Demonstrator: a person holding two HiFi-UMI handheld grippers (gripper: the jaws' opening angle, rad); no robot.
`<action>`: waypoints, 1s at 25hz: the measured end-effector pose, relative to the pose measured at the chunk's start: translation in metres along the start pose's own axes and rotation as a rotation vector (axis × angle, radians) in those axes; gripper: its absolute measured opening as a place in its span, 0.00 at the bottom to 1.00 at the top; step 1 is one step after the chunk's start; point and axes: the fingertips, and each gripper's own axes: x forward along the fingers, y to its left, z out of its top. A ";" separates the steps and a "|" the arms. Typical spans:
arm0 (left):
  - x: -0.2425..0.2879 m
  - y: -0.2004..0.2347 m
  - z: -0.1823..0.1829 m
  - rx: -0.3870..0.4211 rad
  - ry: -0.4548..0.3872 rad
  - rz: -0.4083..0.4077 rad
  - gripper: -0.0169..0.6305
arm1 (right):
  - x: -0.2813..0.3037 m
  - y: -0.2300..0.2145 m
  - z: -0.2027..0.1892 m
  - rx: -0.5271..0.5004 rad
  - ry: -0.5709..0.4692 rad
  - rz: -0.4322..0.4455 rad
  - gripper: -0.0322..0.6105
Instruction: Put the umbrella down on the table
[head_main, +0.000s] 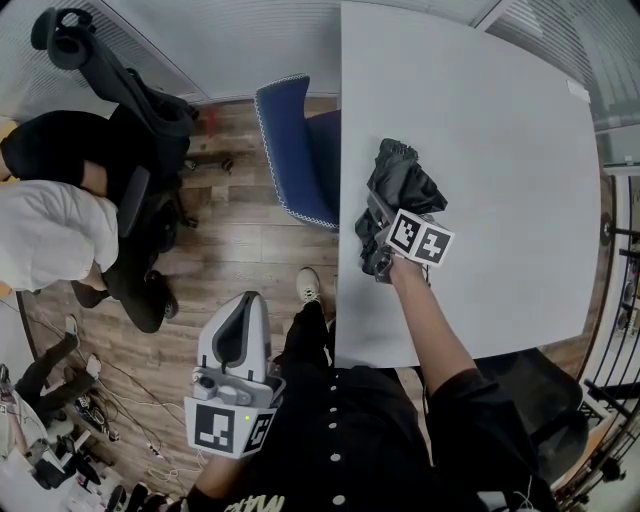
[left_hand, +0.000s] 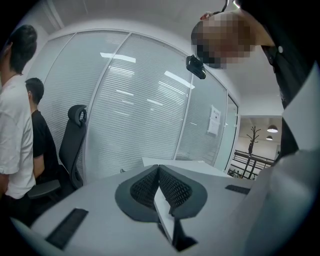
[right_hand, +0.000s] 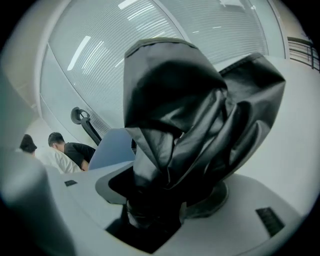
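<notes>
A folded black umbrella (head_main: 402, 182) is over the white table (head_main: 500, 120), near its left edge. My right gripper (head_main: 386, 238) is shut on the umbrella's lower end and points down and away from me. In the right gripper view the crumpled black fabric (right_hand: 190, 110) fills the space between the jaws (right_hand: 165, 200) and rises above them. I cannot tell whether the umbrella touches the tabletop. My left gripper (head_main: 238, 325) hangs low at the left over the wooden floor. Its ribbed pads (left_hand: 159, 186) meet with nothing between them.
A blue chair (head_main: 297, 140) stands against the table's left edge. Farther left are a black office chair (head_main: 110, 70) and seated people (head_main: 50, 230). Cables (head_main: 90, 400) lie on the floor at the lower left. A railing (head_main: 625, 300) runs beyond the table's right side.
</notes>
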 end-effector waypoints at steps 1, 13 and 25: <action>0.000 0.001 0.000 -0.001 0.000 0.001 0.05 | 0.001 0.000 0.000 -0.001 0.002 -0.003 0.51; -0.003 -0.005 0.005 0.009 -0.015 -0.007 0.05 | 0.002 0.001 -0.005 -0.102 0.070 -0.017 0.60; -0.009 -0.019 0.016 0.032 -0.064 -0.023 0.05 | -0.046 -0.012 0.008 -0.091 -0.023 0.031 0.62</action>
